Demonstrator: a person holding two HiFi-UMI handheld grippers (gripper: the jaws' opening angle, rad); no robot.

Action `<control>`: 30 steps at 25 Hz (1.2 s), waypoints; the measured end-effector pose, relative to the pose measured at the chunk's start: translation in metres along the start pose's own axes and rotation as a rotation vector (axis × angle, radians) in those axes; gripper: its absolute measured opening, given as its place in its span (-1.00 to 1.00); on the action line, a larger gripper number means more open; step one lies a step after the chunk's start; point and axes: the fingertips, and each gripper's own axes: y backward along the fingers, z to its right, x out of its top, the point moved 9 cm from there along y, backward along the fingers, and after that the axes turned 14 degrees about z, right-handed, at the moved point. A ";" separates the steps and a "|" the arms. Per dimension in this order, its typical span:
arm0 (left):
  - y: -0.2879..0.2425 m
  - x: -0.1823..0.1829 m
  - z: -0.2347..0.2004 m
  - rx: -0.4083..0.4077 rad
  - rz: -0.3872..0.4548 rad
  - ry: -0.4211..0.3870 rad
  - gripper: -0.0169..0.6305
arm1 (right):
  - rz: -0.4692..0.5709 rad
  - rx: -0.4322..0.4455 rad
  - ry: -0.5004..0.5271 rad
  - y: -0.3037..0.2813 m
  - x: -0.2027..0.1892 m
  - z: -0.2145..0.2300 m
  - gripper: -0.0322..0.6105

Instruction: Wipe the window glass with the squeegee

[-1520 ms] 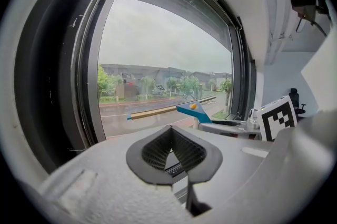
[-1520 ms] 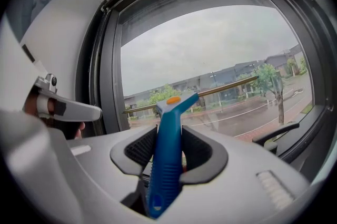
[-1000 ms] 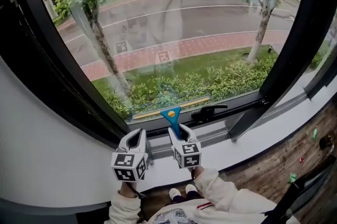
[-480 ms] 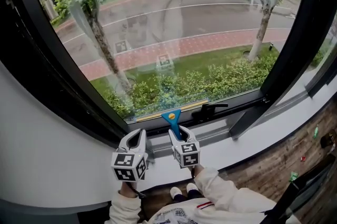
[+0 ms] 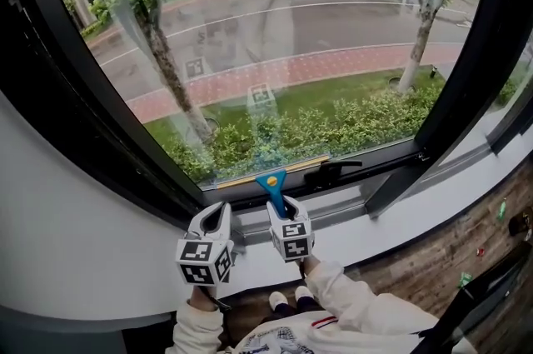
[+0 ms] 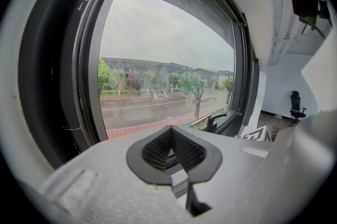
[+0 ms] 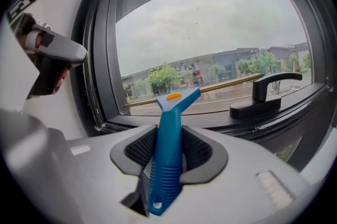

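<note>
Barely anything shifts since a second ago: my right claw [image 5: 282,207] pinches the squeegee [image 5: 271,181], blade low on the window glass [image 5: 275,52]; left claw [image 5: 218,216] pressed together, empty. Stroke looks finished; next, lift and reset higher.

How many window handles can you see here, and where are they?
1. A black handle sits on the window's bottom frame, just right of the blue squeegee. Other handles may lie outside these views.

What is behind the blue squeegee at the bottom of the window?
The window glass, and through it green shrubs, grass and a brick path. The strip of glass right behind the squeegee blade is covered.
</note>
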 end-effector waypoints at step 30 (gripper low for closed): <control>0.052 -0.031 0.055 0.135 0.011 0.061 -0.94 | 0.210 0.057 -0.002 0.083 0.077 0.011 -0.45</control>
